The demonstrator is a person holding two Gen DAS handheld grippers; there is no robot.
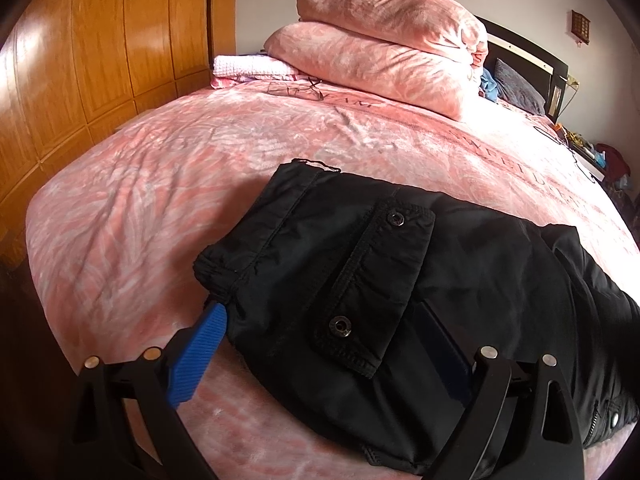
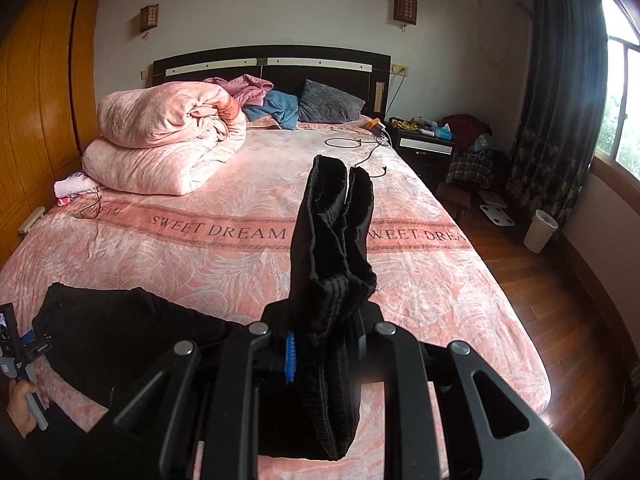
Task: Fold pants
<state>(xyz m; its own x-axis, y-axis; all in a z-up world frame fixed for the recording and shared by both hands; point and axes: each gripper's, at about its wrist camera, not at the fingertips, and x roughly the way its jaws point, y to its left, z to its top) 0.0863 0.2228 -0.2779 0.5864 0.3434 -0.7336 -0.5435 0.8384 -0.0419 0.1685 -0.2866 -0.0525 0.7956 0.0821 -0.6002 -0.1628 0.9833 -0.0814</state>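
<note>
The left wrist view sits low and very near the black pants (image 1: 400,280), just above the pink bedspread (image 1: 160,208), looking forward between its 2 fingers toward the far left: the wooden wardrobe (image 1: 100,60) and the folded quilt (image 1: 384,52). The right wrist view rides higher, facing straight up the bed to the headboard (image 2: 272,62), with the window (image 2: 622,92) at the right. Both views share the bedspread, the quilt, the wardrobe, the headboard and the pants; the right view also catches the left hand (image 2: 20,408) at its near-left corner.
</note>
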